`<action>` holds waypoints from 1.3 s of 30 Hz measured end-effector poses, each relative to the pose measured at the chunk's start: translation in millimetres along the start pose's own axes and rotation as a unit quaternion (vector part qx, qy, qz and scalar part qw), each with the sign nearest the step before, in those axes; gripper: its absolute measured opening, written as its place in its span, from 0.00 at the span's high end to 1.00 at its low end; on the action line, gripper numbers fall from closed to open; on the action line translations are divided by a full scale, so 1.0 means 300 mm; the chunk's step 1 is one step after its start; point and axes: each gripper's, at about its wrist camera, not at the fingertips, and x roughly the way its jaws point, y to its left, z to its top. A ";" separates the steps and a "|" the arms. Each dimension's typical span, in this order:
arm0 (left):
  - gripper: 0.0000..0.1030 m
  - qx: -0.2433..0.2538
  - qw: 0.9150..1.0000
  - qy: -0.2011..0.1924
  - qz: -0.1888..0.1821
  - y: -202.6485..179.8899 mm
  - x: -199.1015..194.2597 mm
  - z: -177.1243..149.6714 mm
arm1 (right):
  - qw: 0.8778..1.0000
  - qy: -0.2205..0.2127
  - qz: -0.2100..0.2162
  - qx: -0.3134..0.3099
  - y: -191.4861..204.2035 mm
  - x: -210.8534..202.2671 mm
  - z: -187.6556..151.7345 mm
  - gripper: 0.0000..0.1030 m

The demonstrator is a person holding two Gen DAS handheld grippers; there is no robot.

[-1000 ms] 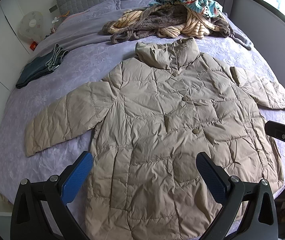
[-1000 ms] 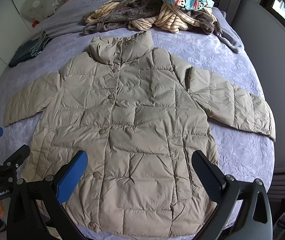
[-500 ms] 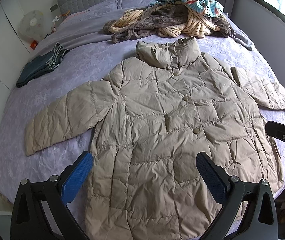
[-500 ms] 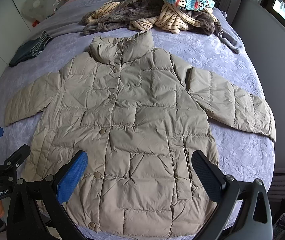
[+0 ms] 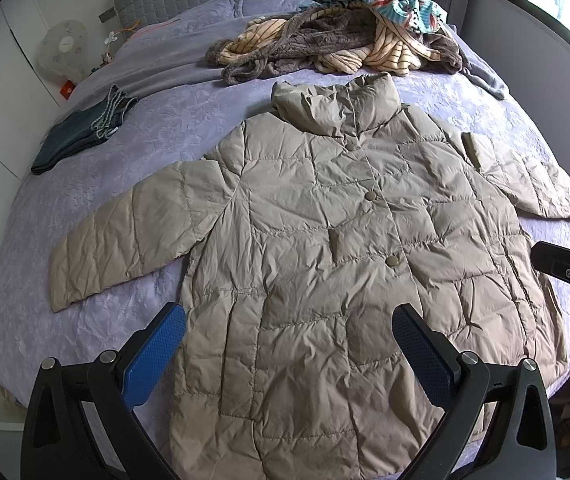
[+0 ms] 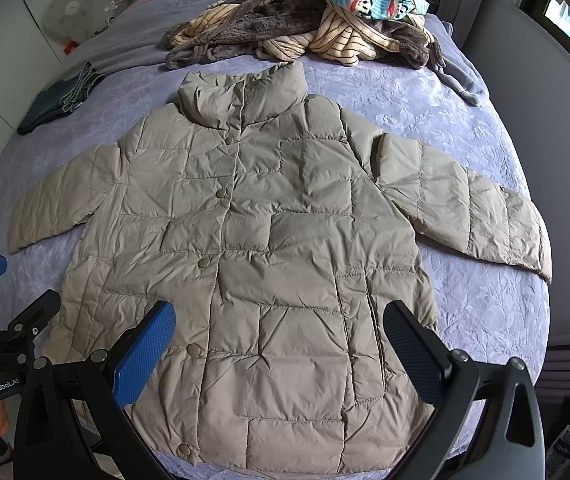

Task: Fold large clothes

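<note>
On the lilac bed (image 5: 173, 120), the beige puffer coat (image 5: 345, 240) is lying flat, front up, its long axis running from hem at 6 o'clock to collar at 12. We are holding both tongs wide and empty over the hem: the left tongs (image 5: 289, 356) above its 7 o'clock corner, nearer the left sleeve (image 5: 125, 240); the right tongs (image 6: 281, 352) nearer the right sleeve (image 6: 465, 208). Only the right view is showing that sleeve whole, plus the hem's lowest snap; the left view is cutting both off.
</note>
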 end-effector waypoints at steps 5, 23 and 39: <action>0.00 0.000 1.000 0.000 0.000 0.001 0.000 0.001 | 1.000 0.000 0.000 0.000 0.002 -0.002 0.000 0.00; 0.00 0.001 1.000 0.000 0.000 0.002 0.000 0.001 | 1.000 -0.001 0.001 0.000 0.004 -0.001 0.001 0.00; 0.00 0.000 1.000 0.000 -0.002 0.001 0.001 -0.001 | 1.000 -0.001 0.001 -0.001 0.010 -0.002 0.003 0.00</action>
